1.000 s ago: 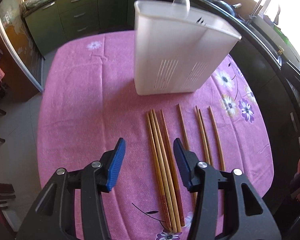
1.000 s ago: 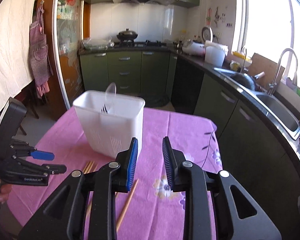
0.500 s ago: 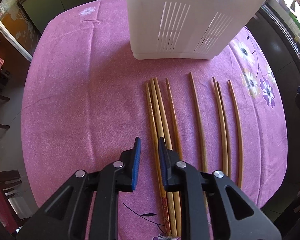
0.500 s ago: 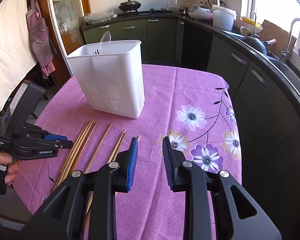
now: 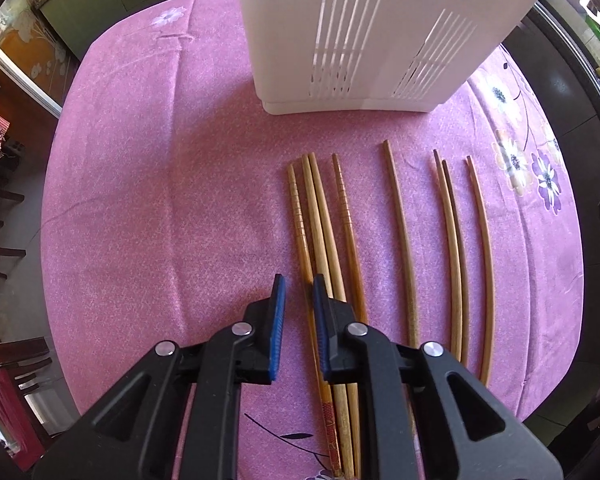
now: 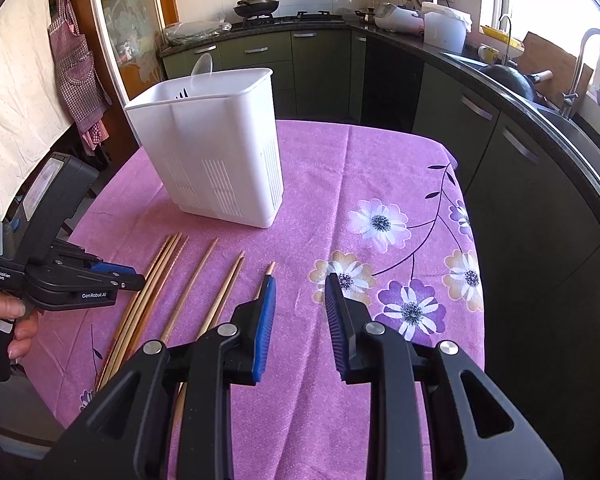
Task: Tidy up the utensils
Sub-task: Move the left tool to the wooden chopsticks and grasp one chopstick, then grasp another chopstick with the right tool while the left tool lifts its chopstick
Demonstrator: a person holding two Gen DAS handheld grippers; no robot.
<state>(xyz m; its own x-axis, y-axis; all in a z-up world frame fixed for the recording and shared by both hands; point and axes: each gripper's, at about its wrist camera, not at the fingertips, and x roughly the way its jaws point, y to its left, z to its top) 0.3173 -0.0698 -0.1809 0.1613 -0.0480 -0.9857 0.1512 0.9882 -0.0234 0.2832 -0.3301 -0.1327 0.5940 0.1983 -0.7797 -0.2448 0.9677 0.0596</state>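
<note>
Spoon (image 6: 202, 69) in white caddy (image 6: 216, 152), right wrist view only

Printed marks on the left gripper

"GenRobot.AI" is read in white along the black body of the left gripper (image 6: 134, 278) in the right wrist view, and "Data Acquisition System" is printed in small white letters near its rear; the chopsticks' printing stays illegible.
</note>
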